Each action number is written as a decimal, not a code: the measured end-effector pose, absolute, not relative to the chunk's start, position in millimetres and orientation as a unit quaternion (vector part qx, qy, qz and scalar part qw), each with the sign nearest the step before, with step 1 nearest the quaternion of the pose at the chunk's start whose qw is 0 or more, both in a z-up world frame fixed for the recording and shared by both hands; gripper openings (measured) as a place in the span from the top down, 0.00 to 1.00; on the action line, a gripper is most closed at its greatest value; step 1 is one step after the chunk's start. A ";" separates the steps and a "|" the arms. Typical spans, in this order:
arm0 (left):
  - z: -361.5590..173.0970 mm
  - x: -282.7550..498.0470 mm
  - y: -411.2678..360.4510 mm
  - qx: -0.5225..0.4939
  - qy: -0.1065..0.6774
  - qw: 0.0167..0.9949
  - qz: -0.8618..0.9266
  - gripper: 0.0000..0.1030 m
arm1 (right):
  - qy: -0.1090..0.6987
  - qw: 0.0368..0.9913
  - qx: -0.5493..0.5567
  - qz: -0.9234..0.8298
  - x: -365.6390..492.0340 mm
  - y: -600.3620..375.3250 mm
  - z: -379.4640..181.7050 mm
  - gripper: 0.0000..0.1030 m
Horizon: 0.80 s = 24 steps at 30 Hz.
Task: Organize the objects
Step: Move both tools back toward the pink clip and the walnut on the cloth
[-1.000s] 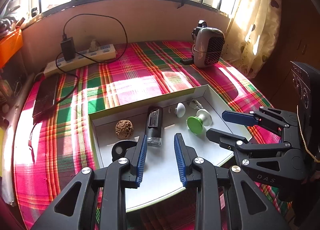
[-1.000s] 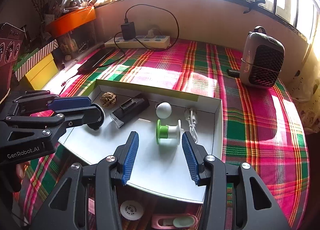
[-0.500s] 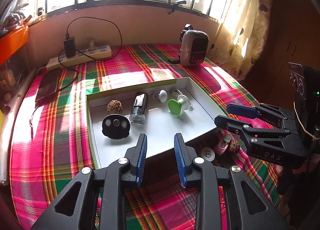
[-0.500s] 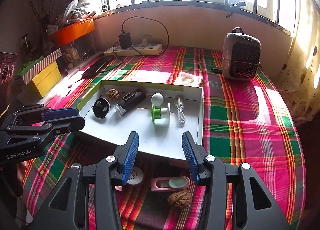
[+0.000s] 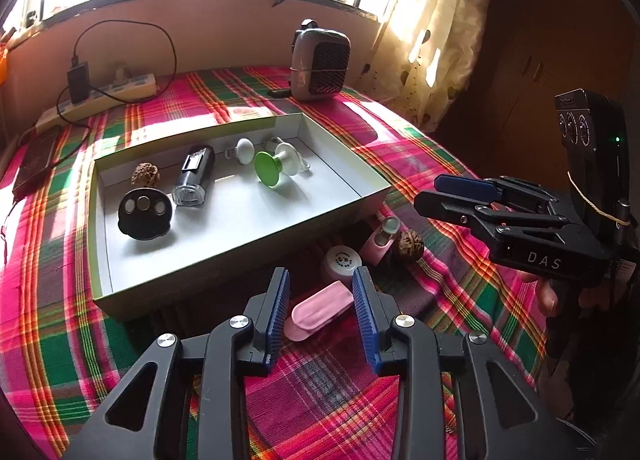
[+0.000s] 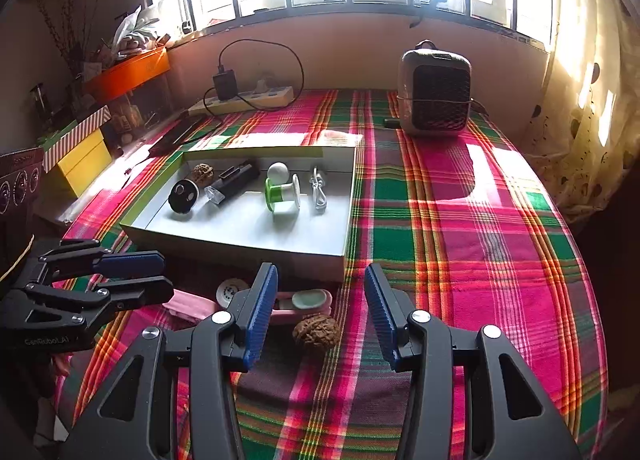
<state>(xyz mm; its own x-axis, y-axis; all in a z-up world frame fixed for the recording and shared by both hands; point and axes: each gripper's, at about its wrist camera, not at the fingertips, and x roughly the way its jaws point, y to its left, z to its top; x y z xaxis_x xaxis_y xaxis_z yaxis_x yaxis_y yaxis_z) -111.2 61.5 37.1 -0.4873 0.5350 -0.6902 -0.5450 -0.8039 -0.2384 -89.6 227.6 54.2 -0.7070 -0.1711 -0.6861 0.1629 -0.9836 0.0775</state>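
Four items lay outside the white tray (image 5: 360,195), all just beside its near wall on the plaid cloth (image 5: 472,260): a pink flat case (image 5: 320,310), a small white round cap (image 5: 342,260), a pink holder with a pale green end (image 5: 382,238) and a walnut (image 6: 316,334). Six items were already in the tray: a second walnut (image 5: 145,175), a black disc (image 5: 145,213), a dark cylindrical device (image 5: 194,175), a white ball knob (image 5: 245,149), a green-and-white spool (image 5: 276,165) and a white cable (image 6: 318,191), set in a loose row toward the tray's far wall. My reading: the tray was the collecting point, and the near half of its floor was kept bare for what remained.

You held both grippers low, on the near side of the tray, tilted down at the leftover group, which suits a pick from above.

Left gripper (image 5: 322,316): jaws were opening, with the pink flat case lying between the blue pads (image 5: 278,316); no pad pressed on it, so nothing was held.

Right gripper (image 6: 320,312): jaws stood about half spread, with the walnut on the cloth between them, clear of both pads. It gripped nothing.
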 end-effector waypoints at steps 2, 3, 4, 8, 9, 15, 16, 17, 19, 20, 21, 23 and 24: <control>34.9 -112.0 64.8 -0.400 0.008 0.320 0.859 0.70 | -0.009 0.087 0.373 -0.924 -86.1 231.9 52.8 0.55; 33.0 -112.6 66.4 -0.402 0.011 0.320 0.858 0.70 | -0.012 0.084 0.372 -0.924 -84.6 233.7 52.1 0.55; 31.4 -112.5 68.3 -0.403 0.016 0.321 0.857 0.69 | -0.015 0.082 0.372 -0.924 -83.3 236.1 51.4 0.55; 22.1 -111.5 75.7 -0.408 0.039 0.324 0.852 0.69 | -0.026 0.074 0.373 -0.924 -78.8 245.8 49.2 0.55; 20.3 -111.2 77.7 -0.411 0.042 0.324 0.851 0.69 | -0.028 0.071 0.374 -0.924 -78.0 248.3 48.7 0.55; 15.8 -109.7 82.6 -0.418 0.043 0.329 0.846 0.69 | -0.037 0.061 0.376 -0.924 -75.4 259.0 45.5 0.55; 15.6 -109.6 82.8 -0.419 0.043 0.327 0.846 0.69 | -0.038 0.061 0.376 -0.924 -75.1 260.0 44.8 0.55; 15.2 -109.7 82.9 -0.420 0.042 0.326 0.846 0.69 | -0.038 0.061 0.377 -0.923 -74.8 260.5 44.2 0.55; 14.4 -110.7 83.5 -0.423 0.040 0.321 0.847 0.69 | -0.039 0.061 0.379 -0.923 -75.1 261.1 42.5 0.55; 13.9 -110.8 83.9 -0.424 0.039 0.318 0.847 0.69 | -0.039 0.061 0.380 -0.922 -75.1 261.4 41.5 0.55; 12.9 -111.5 84.3 -0.425 0.039 0.315 0.847 0.69 | -0.041 0.062 0.381 -0.921 -75.1 261.2 40.2 0.55; 11.8 -112.2 84.8 -0.428 0.040 0.309 0.849 0.69 | -0.042 0.066 0.385 -0.920 -75.2 259.4 37.8 0.55; 10.8 -112.6 84.9 -0.429 0.040 0.306 0.849 0.69 | -0.042 0.069 0.386 -0.919 -75.2 258.2 36.9 0.55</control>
<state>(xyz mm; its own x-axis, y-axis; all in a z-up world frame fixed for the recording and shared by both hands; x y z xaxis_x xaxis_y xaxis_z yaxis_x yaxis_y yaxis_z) -112.6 84.9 10.8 -0.4439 0.4857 -0.7530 -0.5543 -0.8091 -0.1951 -75.2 258.2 36.9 -0.6925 -0.1596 -0.7036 0.0955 -0.9869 0.1299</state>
